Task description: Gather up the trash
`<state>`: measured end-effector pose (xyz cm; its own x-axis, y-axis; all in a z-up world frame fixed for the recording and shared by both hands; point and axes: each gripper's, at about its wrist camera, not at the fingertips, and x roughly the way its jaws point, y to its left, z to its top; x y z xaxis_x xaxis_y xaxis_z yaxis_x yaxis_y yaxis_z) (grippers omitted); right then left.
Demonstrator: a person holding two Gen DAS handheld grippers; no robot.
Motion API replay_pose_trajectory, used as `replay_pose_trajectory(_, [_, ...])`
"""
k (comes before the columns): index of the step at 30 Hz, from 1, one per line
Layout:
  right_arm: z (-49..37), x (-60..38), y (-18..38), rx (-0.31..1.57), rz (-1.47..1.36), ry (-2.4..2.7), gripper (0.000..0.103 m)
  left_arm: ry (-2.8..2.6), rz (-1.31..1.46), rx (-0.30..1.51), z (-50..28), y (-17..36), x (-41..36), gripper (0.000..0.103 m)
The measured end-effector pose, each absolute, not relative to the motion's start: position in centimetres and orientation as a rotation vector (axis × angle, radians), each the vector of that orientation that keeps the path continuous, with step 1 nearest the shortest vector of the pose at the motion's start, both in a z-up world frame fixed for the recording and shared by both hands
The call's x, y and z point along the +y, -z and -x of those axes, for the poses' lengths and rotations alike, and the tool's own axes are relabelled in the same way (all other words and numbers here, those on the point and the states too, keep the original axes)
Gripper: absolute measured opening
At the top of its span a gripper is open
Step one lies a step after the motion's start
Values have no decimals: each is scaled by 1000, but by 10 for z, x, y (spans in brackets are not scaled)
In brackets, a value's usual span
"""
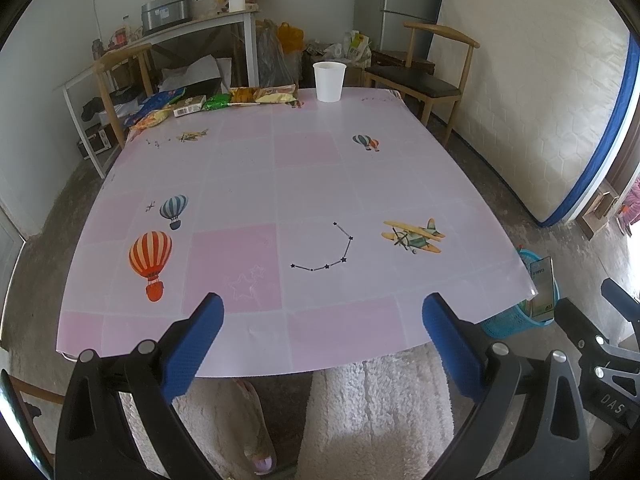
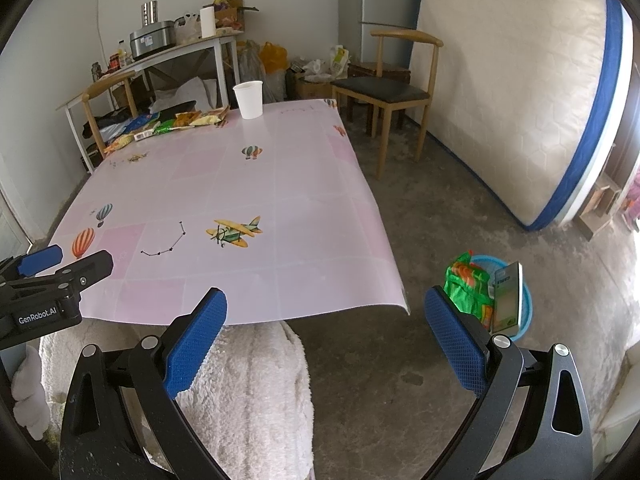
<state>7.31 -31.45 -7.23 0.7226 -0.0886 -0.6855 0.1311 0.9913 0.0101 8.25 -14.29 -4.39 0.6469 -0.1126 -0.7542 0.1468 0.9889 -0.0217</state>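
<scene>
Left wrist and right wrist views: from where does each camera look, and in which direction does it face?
Left wrist view: sits on the left gripper, at the near table edge, facing across toward the white cup; its open blue fingers show, with the right gripper at the right edge.
Right wrist view: sits on the right gripper, further right, facing the table corner and the blue basket on the floor; the left gripper shows at left.
Both share the table, cup, snack packets and basket.
</scene>
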Motion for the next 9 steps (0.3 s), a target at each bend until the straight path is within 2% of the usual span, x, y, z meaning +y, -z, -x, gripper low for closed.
replay_pose_trajectory(9, [-73, -315, 72, 747, -56, 115, 95, 146, -37, 850, -82, 42, -144, 97])
